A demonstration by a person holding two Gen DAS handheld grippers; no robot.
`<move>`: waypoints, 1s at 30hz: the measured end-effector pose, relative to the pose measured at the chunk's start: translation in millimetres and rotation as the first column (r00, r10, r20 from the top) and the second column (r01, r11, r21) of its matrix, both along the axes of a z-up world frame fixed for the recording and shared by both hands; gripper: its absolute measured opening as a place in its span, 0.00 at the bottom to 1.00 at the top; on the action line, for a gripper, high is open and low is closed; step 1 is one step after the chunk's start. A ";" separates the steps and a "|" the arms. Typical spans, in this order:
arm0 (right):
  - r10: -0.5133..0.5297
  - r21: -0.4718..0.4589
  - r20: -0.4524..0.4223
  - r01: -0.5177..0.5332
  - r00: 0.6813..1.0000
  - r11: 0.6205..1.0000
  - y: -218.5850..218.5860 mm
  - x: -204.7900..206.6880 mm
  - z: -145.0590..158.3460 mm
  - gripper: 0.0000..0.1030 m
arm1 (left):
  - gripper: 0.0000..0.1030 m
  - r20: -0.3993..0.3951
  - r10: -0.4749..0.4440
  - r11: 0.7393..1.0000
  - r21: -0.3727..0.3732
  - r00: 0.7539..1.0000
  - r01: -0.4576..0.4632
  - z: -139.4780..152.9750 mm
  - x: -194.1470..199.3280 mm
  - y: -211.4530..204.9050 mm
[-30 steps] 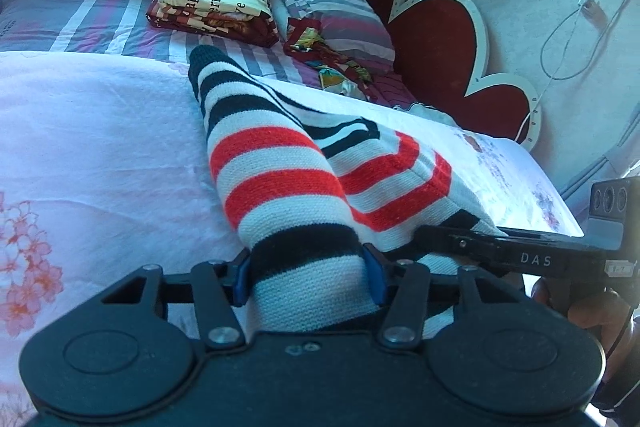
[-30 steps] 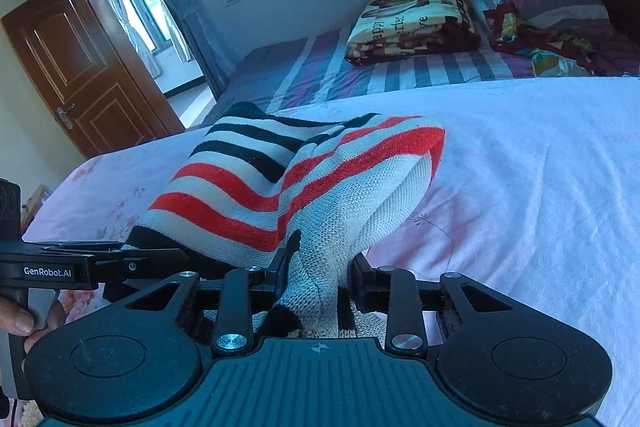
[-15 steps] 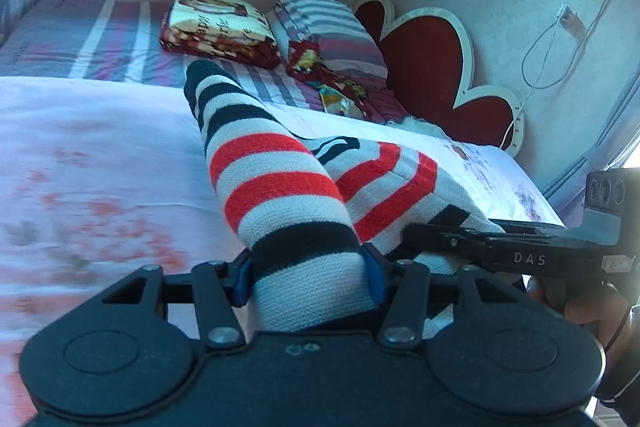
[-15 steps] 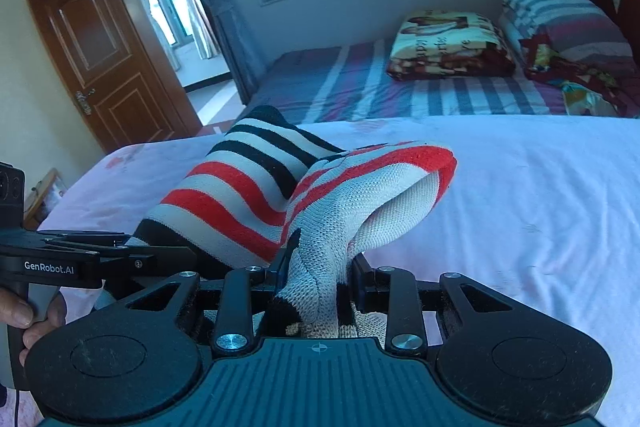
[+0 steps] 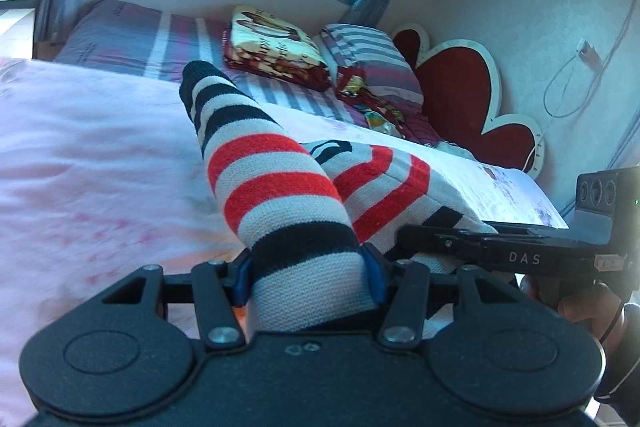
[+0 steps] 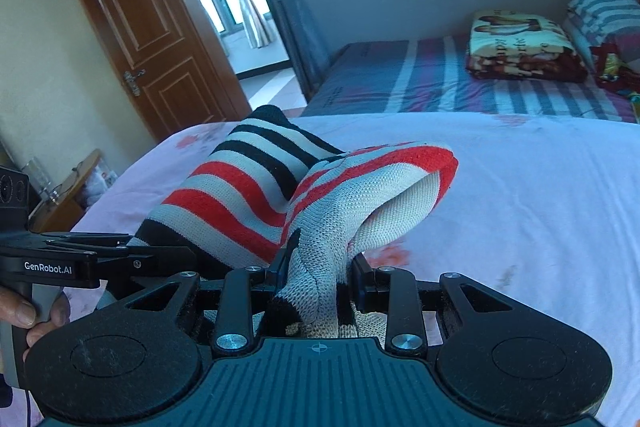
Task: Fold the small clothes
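garment point(image 5: 276, 195): small striped knit thing, black/red/grey-white bands, looks like a sweater or similar. It hangs off both grippers just above the pink sheet point(image 5: 80, 155), with its far end (the black tip) reaching toward the striped bed behind.

left gripper point(image 5: 306, 273): clamped narrow on a black-and-grey band at the near edge, blue pads point(image 5: 240, 279) pressed into the knit on both sides.

right gripper point(image 6: 318, 281): also pinched tight on a bunched wad of the near edge, just beside the left gripper; the pale inside of the knit shows above it, so that side is already curled over.

step in hand: looks like the person is carrying the near edge up and over toward the far end to make a fold. That's a guess from the pose.

how to do it well: keep both grippers level and moving together so the stripes stay lined up. Spread them apart a bit first, since the cloth sags in a ridge between them. Lay the edge down flat on the sheet before letting go, not dropped from up high.

watch out: knit is stretchy and floppy, so pulling harder on one side skews the fold. The bunched grip on the right could leave a lump.

sheet: nothing else seen near the garment on it.
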State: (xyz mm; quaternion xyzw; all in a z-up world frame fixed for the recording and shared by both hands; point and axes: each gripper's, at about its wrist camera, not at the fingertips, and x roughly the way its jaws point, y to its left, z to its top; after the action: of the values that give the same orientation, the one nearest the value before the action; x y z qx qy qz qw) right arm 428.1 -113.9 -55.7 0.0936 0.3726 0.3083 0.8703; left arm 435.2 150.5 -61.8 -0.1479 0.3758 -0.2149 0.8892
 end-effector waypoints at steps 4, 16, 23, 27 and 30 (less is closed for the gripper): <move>0.020 -0.002 -0.013 -0.020 1.000 1.000 26.6 -9.5 -12.7 0.30 | 0.50 -0.017 0.008 1.000 -0.014 1.000 -0.008 -10.0 -10.7 22.7; -0.036 0.055 -0.211 0.049 0.977 0.997 14.8 -0.6 -86.8 0.49 | 0.71 -0.095 0.084 0.995 -0.040 0.992 -0.089 -66.1 -24.7 62.2; -0.102 0.186 -0.214 0.143 0.972 0.972 -26.1 14.4 -63.8 0.50 | 0.71 -0.026 0.138 0.990 -0.014 0.990 -0.139 -35.6 -33.6 91.7; -0.134 0.201 -0.302 0.201 0.944 0.959 -28.3 52.1 -73.7 0.49 | 0.66 -0.062 0.117 0.993 -0.020 0.991 -0.119 -33.9 -8.3 88.2; -0.116 0.214 -0.293 0.184 0.949 0.959 -24.5 64.4 -78.2 0.14 | 0.57 -0.098 0.117 0.993 0.000 0.988 -0.118 -44.4 8.9 82.5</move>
State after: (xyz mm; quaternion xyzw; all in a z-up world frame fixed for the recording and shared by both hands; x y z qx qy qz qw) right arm 492.5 -138.4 -133.9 0.2682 0.4428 0.2672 0.8128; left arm 444.1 233.0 -106.2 -0.1826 0.4087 -0.1558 0.8805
